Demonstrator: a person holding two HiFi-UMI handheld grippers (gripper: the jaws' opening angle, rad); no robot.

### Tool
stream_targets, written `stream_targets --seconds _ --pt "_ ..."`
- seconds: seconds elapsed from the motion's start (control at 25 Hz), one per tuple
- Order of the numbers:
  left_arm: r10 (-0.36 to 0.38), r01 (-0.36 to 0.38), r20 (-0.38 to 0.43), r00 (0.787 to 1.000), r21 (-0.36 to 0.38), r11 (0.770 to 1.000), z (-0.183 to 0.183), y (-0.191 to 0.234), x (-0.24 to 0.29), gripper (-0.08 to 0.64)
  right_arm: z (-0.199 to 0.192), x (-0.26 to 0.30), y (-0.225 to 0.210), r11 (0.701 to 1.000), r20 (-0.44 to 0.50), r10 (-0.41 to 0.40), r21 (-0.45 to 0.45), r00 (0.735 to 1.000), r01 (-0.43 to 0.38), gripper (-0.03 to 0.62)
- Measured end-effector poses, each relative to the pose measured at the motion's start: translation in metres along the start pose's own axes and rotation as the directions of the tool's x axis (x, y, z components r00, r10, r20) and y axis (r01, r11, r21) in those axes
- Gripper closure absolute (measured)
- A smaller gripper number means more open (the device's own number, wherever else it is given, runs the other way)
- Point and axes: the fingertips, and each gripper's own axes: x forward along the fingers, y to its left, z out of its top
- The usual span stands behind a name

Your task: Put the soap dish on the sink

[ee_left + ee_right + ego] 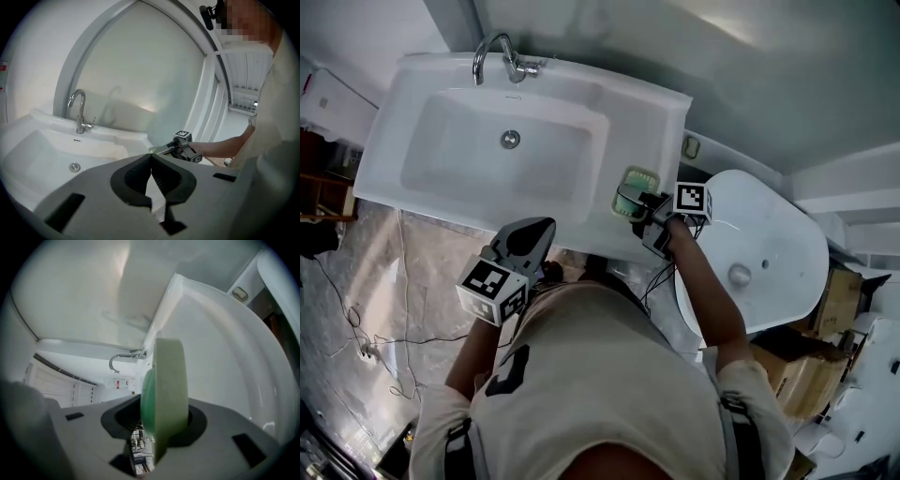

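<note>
The pale green soap dish (635, 187) hangs just over the right ledge of the white sink (637, 103), held on edge. My right gripper (642, 208) is shut on it. In the right gripper view the soap dish (166, 390) stands upright between the jaws of the right gripper (159, 405), hiding most of the sink ledge (206, 352) behind it. My left gripper (534, 232) hovers at the sink's front edge, shut and holding nothing. In the left gripper view the left gripper (151, 157) has its tips touching, and the right gripper (164, 150) shows beyond them.
A chrome faucet (497, 56) stands at the back of the basin, with the drain (511, 140) in its middle. A white oval fixture (769, 253) is close on the right, cardboard boxes (806, 375) beyond it. Cables (366, 347) lie on the floor at left.
</note>
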Motion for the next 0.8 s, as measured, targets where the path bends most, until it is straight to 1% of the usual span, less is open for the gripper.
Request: stream_targets --seconds 0.12,0.24,0.4,0.56,0.68,0.8 --pt "0.005 -0.005 0.002 1.0 -0.013 1.0 -0.003 0.0 -0.004 0.54 0.011 0.011 -0.012 0.998 -0.018 -0.046 -0.032 0.999 0.045 0.457" --pt "0.02 -0.019 0.01 1.0 -0.026 0.999 -0.006 0.004 -0.008 0.54 0.019 0.022 -0.021 0.997 -0.032 -0.076 -0.037 0.997 0.074 0.457" --pt "0.044 -0.044 0.014 0.999 -0.004 0.999 -0.017 0.017 -0.015 0.54 0.02 0.031 -0.027 0.992 -0.05 -0.111 -0.063 0.993 0.108 0.457" --pt "0.05 -0.049 0.012 0.999 -0.007 0.999 -0.02 0.02 -0.018 0.54 0.018 0.038 -0.034 0.988 -0.077 -0.135 -0.089 0.988 0.128 0.457" --pt "0.04 -0.04 0.007 0.999 -0.005 0.999 -0.022 0.018 -0.015 0.54 0.019 0.042 -0.04 0.987 -0.08 -0.14 -0.088 0.987 0.133 0.453" --pt "0.028 -0.028 -0.005 1.0 -0.014 1.0 -0.021 0.013 -0.013 0.54 0.02 0.045 -0.043 0.985 -0.088 -0.143 -0.112 0.986 0.132 0.451"
